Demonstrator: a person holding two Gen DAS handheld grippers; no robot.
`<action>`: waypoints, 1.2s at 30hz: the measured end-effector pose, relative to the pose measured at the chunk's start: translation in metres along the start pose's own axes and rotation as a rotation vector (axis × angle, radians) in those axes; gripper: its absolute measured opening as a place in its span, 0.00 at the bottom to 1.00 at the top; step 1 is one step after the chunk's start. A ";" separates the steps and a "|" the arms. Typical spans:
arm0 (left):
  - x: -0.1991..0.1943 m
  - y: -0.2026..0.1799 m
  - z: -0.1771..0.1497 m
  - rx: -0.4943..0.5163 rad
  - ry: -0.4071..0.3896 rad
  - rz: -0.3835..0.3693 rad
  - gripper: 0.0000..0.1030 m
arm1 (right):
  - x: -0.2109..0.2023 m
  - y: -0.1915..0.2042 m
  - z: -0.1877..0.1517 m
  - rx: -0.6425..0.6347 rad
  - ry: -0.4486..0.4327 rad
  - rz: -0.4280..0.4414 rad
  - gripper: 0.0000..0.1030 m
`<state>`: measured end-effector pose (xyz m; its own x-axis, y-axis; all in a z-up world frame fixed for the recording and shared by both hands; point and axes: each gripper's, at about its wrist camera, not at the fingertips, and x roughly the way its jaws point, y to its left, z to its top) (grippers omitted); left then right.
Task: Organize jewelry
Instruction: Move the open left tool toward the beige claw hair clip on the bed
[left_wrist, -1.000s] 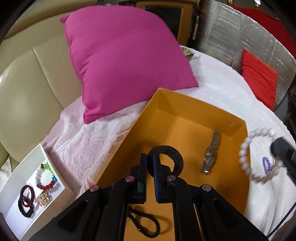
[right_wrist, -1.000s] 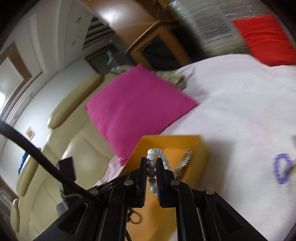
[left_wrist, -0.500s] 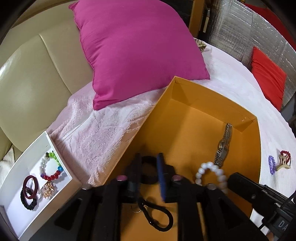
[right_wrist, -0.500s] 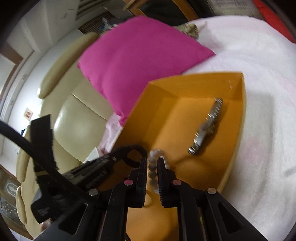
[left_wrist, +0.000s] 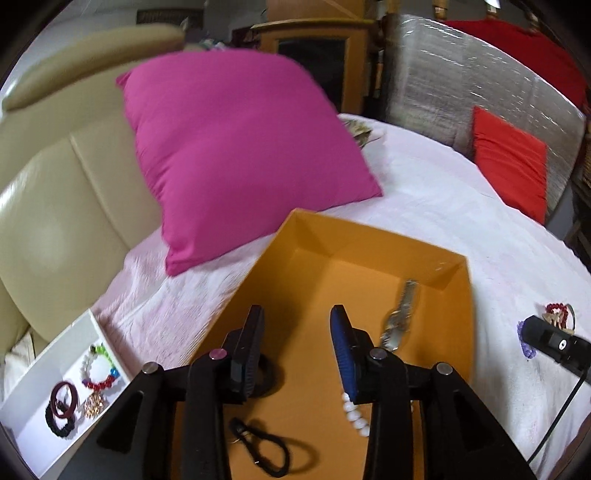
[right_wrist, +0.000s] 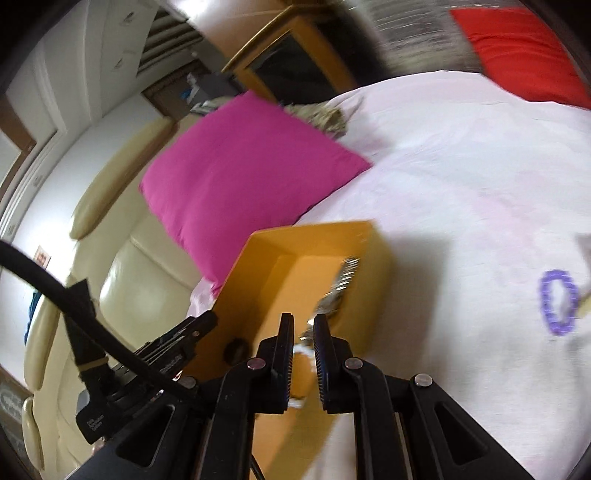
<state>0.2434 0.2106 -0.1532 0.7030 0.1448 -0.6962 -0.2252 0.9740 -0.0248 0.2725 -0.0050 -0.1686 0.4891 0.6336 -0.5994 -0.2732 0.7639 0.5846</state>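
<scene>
Your left gripper (left_wrist: 297, 325) had opened its jaws, dropping the black hair tie (left_wrist: 264, 374) into the orange box (left_wrist: 369, 236); your right gripper's (right_wrist: 303, 332) jaws stood slightly parted, white bracelet (left_wrist: 354, 415) released

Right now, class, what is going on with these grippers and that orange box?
A person is sorting jewelry into the orange box on the bed. The left hand-held gripper is open above it, with the black hair tie lying beneath. The right hand-held gripper is open too, beside the white bead bracelet. A purple bracelet waits outside.
</scene>
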 end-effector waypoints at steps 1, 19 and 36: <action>-0.002 -0.007 0.000 0.013 -0.012 -0.003 0.38 | -0.006 -0.008 0.002 0.013 -0.006 -0.008 0.13; -0.018 -0.165 -0.018 0.270 -0.054 -0.258 0.46 | -0.152 -0.162 0.021 0.297 -0.194 -0.131 0.13; 0.036 -0.326 -0.056 0.396 0.055 -0.481 0.54 | -0.246 -0.303 -0.018 0.607 -0.251 -0.257 0.13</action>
<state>0.3045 -0.1111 -0.2104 0.6258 -0.3246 -0.7092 0.3821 0.9203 -0.0841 0.2202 -0.3902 -0.2081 0.6720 0.3390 -0.6584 0.3519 0.6361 0.6867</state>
